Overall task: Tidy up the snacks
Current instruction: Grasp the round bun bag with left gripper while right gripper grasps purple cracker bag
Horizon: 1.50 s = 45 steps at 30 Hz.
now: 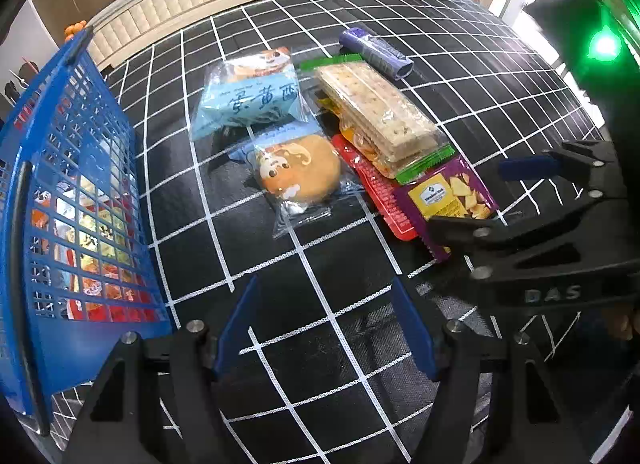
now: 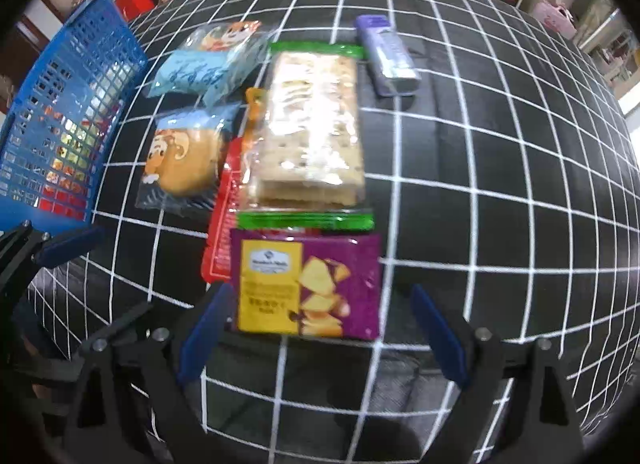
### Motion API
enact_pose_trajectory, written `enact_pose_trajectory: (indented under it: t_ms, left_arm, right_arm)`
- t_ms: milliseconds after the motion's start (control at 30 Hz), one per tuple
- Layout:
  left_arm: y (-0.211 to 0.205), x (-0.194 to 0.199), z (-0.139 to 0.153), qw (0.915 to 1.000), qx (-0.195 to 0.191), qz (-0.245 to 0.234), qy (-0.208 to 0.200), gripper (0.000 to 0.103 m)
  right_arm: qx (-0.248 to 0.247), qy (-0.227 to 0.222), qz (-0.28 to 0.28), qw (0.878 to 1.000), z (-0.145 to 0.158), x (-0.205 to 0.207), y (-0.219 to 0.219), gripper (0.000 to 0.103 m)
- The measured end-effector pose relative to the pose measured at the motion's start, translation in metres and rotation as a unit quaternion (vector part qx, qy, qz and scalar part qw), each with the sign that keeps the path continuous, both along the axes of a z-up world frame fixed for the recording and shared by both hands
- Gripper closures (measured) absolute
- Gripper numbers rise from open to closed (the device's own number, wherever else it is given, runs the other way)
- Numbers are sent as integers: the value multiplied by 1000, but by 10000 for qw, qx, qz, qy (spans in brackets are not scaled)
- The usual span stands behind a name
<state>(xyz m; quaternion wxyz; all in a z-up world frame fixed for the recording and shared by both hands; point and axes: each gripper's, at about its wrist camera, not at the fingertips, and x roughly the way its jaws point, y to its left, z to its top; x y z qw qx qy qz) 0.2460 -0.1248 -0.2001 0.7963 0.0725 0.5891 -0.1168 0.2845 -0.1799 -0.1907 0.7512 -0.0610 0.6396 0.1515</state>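
Note:
Loose snacks lie on a black cloth with a white grid. A purple and yellow chip packet (image 2: 308, 284) sits nearest, its lower end between the fingers of my right gripper (image 2: 322, 336). The jaws stand wide, with a gap on the right side. Behind it lies a cracker pack with green ends (image 2: 312, 128), over a red packet (image 2: 220, 240). Left of these are a cartoon bun pack (image 1: 300, 172) and a light blue pack (image 1: 248, 100). My left gripper (image 1: 325, 328) hangs open over bare cloth in front of the bun. The right gripper (image 1: 492, 200) also shows beside the chip packet (image 1: 444, 192).
A blue mesh basket (image 1: 80, 184) with several snacks inside stands at the left edge, close to my left gripper. A purple tube-shaped pack (image 1: 376, 48) lies behind the crackers. White cabinets and shelves line the far side of the room.

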Motion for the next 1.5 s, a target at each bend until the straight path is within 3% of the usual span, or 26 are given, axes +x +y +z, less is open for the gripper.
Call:
enact_pose_trajectory:
  t_ms: [267,367,500,733,967,1167,1333,1500]
  left_arm:
    - [10,3,-4,9999,-95,111,7,37]
    - [11,3,-5,9999,-87,121,-8,37]
    - [13,2,-1,9997,-137,205,-38,37]
    - [14,1,9,9993,-128,327,-110,37]
    - [21,23,23,9955,-398,838,-212,37]
    - [17,52,9,9944,-330,1003,-42,37]
    - [19,73,-6,9912,-321,1284,78,37]
    - [17,87,-20,9915,-339,1248,164,37]
  right_arm:
    - [-62,-111,127,9998,-6,-2,7,12]
    - [-66,-256,165,9995,-3,-4,8,27]
    - [28,-300,200,9993,-1,-10,0,33]
    - [324,-390,-118,9986,11,-21,-26,34]
    - [485,-621,-406,9961,32,-19,-61,34]
    - [623,-644,-413,9951,37,-3,-69,34]
    - [657,-628,-391,9951,24,7,-48,34]
    - [716,-663,-391,9945,25,7,-49,34]
